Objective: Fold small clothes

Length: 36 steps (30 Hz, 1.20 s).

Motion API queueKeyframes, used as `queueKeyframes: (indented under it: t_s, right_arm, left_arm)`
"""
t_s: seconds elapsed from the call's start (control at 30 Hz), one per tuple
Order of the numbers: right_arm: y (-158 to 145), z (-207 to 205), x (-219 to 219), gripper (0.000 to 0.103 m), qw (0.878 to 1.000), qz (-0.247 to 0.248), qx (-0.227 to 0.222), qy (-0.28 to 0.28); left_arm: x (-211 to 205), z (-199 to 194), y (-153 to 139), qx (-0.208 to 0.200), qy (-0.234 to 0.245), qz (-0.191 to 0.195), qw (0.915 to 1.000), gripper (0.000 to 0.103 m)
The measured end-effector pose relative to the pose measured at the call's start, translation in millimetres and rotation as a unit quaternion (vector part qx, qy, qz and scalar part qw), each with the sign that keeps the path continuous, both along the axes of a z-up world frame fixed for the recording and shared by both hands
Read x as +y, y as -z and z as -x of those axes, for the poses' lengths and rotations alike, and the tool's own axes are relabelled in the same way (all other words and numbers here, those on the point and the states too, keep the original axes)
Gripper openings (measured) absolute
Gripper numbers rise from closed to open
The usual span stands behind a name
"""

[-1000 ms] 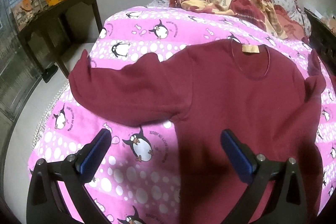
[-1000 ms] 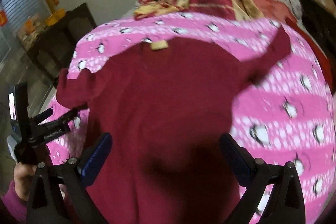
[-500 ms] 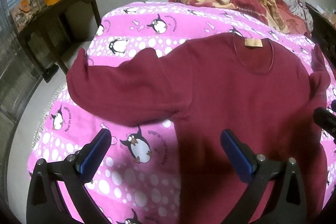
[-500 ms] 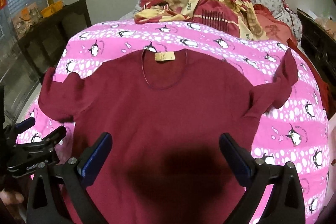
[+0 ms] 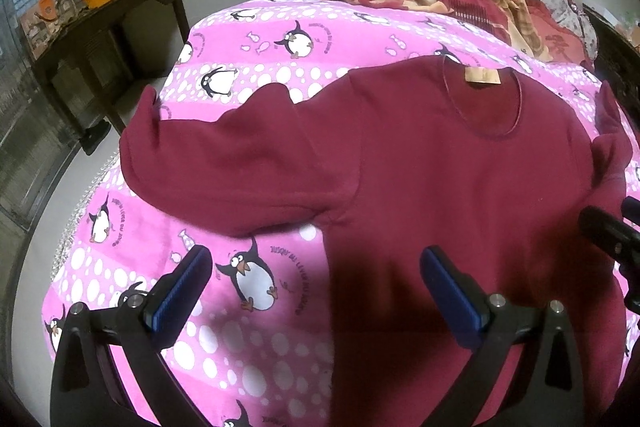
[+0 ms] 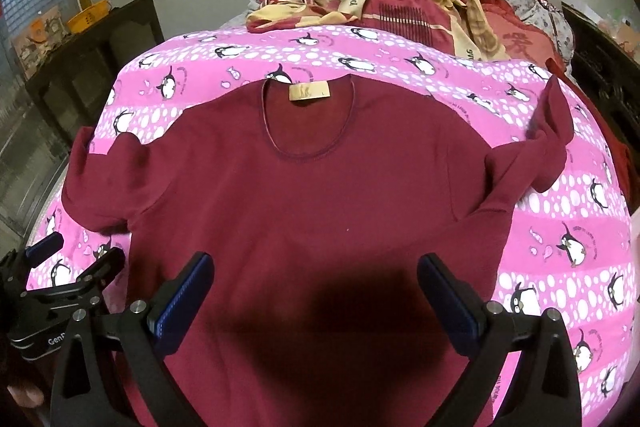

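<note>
The dark red sweater [image 6: 312,211] lies flat on the pink penguin blanket [image 6: 560,247]. The left gripper [image 5: 316,287] and right gripper [image 6: 316,287] both hover wide apart, empty. A shallow pinch may also catch the blanket.

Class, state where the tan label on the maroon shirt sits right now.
In the right wrist view the label sits upper centre, inside the shirt's neckline, just below a penguin on the pink sheet.

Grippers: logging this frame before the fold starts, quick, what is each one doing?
Left gripper: open, holding nothing, above the maroon sweater.
Right gripper: open, holding nothing, over the sweater's lower body.
</note>
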State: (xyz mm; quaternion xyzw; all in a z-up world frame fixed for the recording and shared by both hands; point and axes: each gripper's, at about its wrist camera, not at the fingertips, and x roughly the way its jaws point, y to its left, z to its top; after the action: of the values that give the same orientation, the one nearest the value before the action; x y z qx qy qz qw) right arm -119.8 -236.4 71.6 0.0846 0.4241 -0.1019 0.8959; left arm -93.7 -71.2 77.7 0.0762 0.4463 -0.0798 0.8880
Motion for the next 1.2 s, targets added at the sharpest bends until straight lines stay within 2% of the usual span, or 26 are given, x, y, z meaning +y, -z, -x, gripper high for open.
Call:
queueKeyframes:
  t_s: [0.2,0.4,1.2]
  right_arm:
    - [5,-3,1,0.103,1.000,0.006,0.008,0.005]
    - [6,-4,5,0.103,1.000,0.013,0.011,0.004]
    - [14,-4,5,0.103,1.000,0.001,0.017,0.011]
  left_arm:
    - [-2,1,2,-0.014,-0.006,-0.012,0.9998,0.103]
    - [6,-1,5,-0.011,-0.018,0.000,0.9998,0.103]
    - [9,1,2,-0.015,-0.024,-0.001,0.9996,0.103]
